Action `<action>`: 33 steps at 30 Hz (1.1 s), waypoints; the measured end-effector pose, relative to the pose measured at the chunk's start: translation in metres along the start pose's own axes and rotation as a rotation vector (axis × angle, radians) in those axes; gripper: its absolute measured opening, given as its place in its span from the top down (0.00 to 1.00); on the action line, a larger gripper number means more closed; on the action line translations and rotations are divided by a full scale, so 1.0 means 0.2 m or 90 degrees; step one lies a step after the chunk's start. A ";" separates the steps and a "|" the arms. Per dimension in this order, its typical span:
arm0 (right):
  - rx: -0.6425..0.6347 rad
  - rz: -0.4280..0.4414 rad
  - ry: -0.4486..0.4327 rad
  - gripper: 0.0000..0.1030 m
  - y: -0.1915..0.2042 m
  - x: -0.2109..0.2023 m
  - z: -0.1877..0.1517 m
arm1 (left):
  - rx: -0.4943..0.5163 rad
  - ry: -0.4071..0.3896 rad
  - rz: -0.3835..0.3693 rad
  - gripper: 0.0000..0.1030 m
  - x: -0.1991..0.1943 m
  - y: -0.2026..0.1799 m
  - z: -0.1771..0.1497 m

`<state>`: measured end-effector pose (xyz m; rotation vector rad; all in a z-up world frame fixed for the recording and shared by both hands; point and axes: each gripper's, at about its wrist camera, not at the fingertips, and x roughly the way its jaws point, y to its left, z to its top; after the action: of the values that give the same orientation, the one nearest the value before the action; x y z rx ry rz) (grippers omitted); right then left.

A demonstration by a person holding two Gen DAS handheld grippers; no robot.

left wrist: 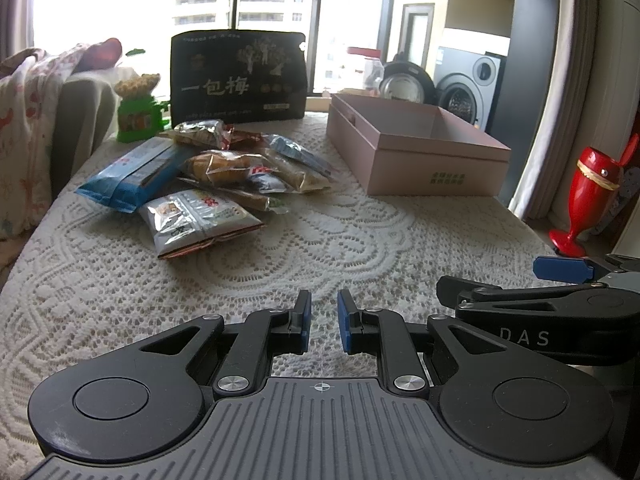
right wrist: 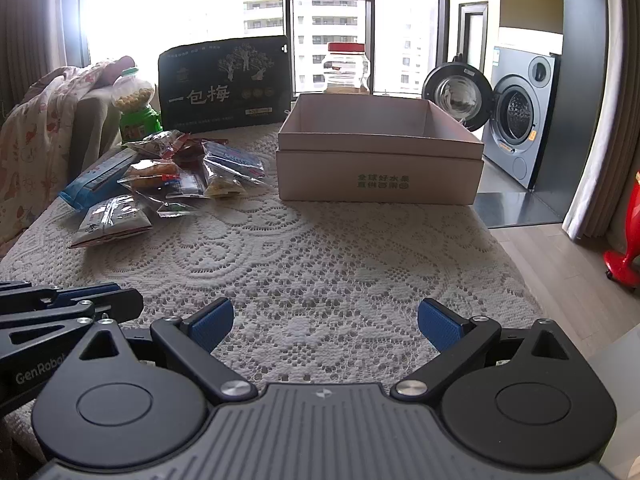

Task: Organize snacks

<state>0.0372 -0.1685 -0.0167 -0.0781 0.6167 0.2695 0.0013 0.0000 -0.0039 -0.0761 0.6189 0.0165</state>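
Note:
A pile of several snack packets (left wrist: pixel 224 172) lies on the lace-covered table (left wrist: pixel 320 256), left of an open pink box (left wrist: pixel 416 152). The pile (right wrist: pixel 172 176) and the box (right wrist: pixel 380 160) also show in the right wrist view; the box looks empty. My left gripper (left wrist: pixel 323 322) hovers low over the near table, its jaws nearly closed with a narrow gap and nothing between them. My right gripper (right wrist: pixel 325 324) is wide open and empty, just right of the left one, well short of the box.
A large black snack bag (left wrist: pixel 238 76) stands at the back, with a green candy jar (left wrist: pixel 138 114) to its left and a clear red-lidded jar (right wrist: pixel 346 68) behind the box. A cloth-draped chair (left wrist: pixel 36 120) is at left. A red vase (left wrist: pixel 588 196) stands on the floor right.

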 end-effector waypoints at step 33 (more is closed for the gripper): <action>-0.166 0.224 -0.009 0.04 0.47 0.40 0.55 | -0.215 0.010 -0.068 0.82 0.05 0.86 0.32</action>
<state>0.1355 -0.0428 0.0262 -0.2184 0.5769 0.6908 0.0405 0.1772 0.0307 -0.4359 0.6222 0.0171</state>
